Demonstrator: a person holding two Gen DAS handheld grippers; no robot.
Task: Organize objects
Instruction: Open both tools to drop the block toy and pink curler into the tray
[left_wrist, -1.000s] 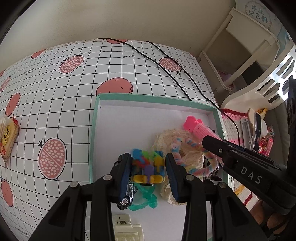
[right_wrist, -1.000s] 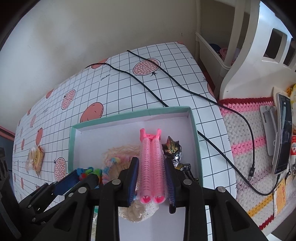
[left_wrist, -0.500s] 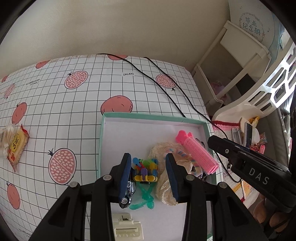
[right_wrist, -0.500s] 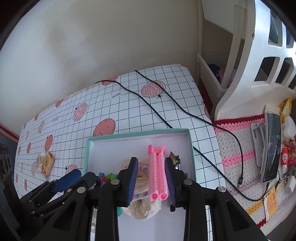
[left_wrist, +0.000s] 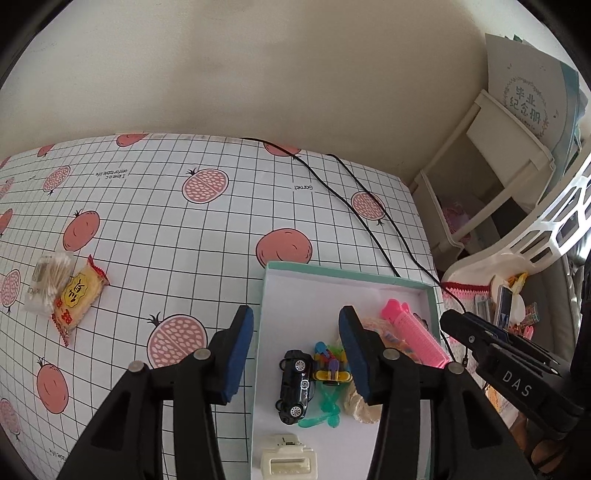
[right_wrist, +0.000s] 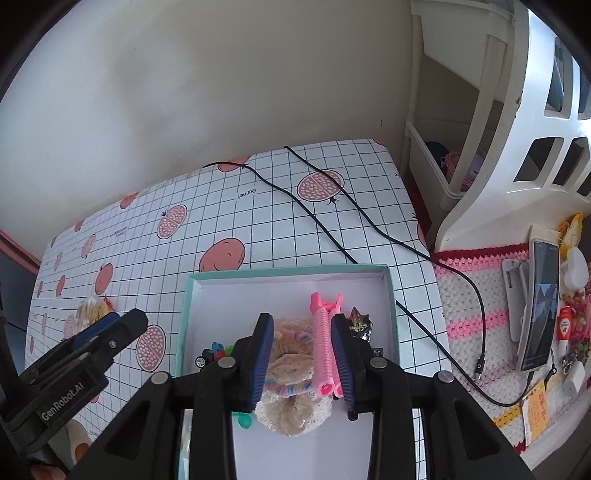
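Note:
In the left wrist view, my left gripper (left_wrist: 295, 328) hangs above the left edge of a teal-rimmed white box (left_wrist: 343, 273). Its jaws are opening, with nothing pressed between them. A colourful block toy (left_wrist: 330, 363) lies in the box beside a black toy car (left_wrist: 295, 386). In the right wrist view, my right gripper (right_wrist: 301, 334) is over the same box (right_wrist: 288, 272) and its jaws are also opening. The pink hair roller (right_wrist: 322, 347) rests on a cream crocheted piece (right_wrist: 291, 369) close to the right pad, and the left pad stands clear of it.
The box also holds a white clip (left_wrist: 288, 459), a green plastic piece (left_wrist: 327, 406) and a small cat figurine (right_wrist: 360, 320). A snack packet (left_wrist: 79, 299) and a cotton swab pack (left_wrist: 48, 282) lie at the left. Black cables (right_wrist: 332, 229) cross the cloth. A phone (right_wrist: 539, 306) lies at the right.
Both grippers have risen away from the box and their jaws have widened. The block toy and the pink roller, held before, now lie in the box.

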